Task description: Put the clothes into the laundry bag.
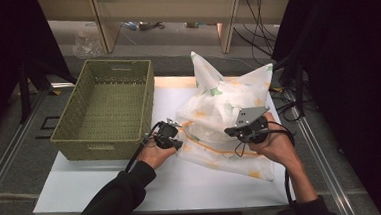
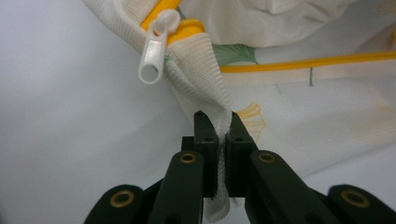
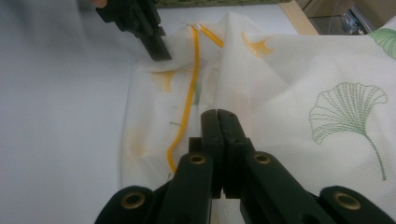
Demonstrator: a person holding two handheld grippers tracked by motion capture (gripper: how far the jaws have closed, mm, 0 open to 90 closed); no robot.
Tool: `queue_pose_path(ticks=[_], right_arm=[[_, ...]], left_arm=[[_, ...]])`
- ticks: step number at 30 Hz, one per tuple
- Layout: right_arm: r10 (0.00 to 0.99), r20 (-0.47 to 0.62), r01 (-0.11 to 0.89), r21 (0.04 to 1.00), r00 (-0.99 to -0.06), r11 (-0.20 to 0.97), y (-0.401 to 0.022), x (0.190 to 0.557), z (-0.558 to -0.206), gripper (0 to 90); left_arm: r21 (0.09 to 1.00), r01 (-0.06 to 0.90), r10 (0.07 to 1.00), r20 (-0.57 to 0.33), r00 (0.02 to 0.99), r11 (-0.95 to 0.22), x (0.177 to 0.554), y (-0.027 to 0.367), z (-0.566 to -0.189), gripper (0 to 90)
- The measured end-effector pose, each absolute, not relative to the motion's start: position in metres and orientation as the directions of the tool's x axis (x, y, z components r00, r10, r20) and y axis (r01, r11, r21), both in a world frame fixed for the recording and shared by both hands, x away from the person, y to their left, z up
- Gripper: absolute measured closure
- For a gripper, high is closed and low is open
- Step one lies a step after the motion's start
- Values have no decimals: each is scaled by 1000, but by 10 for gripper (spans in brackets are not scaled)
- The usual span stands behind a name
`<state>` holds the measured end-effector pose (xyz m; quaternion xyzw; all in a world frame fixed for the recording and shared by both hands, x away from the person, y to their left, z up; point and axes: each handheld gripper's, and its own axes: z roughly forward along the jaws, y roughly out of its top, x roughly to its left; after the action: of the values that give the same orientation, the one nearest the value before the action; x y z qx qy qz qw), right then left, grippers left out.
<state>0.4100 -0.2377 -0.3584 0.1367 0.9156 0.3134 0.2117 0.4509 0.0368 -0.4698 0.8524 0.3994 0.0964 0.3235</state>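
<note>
A white mesh bag (image 1: 219,111) printed with ginkgo leaves lies bunched up on the white table (image 1: 183,188), with a yellow zipper (image 2: 303,63) along its edge. My left gripper (image 2: 218,122) is shut on a fold of the bag's mesh just below the white zipper pull (image 2: 154,51). In the high view the left gripper (image 1: 178,143) sits at the bag's left edge. My right gripper (image 3: 222,115) is shut on a ridge of the bag's fabric beside the yellow zipper (image 3: 187,107), and the high view shows the right gripper (image 1: 235,133) on the bag's near side.
A green woven basket (image 1: 98,145) stands at the table's back left, close to the left hand. Black cables trail from both grippers. Dark curtains flank the table, and shelving legs stand beyond its far edge.
</note>
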Motion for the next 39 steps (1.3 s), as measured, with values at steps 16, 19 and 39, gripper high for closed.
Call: queue_pose_path(ticks=[16, 19, 39], right_arm=[[384, -285, 143, 609, -878, 780, -245, 400, -359, 900], [348, -255, 145, 581, -902, 801, -241, 396, -371, 900], [353, -181, 230, 482, -918, 845, -232, 408, -442, 900]], left_arm=[[649, 518, 642, -60, 764, -556, 392, 73, -448, 874], [623, 540, 645, -74, 760, -565, 390, 70, -462, 864], [574, 521, 597, -68, 799, -632, 379, 81, -476, 853]])
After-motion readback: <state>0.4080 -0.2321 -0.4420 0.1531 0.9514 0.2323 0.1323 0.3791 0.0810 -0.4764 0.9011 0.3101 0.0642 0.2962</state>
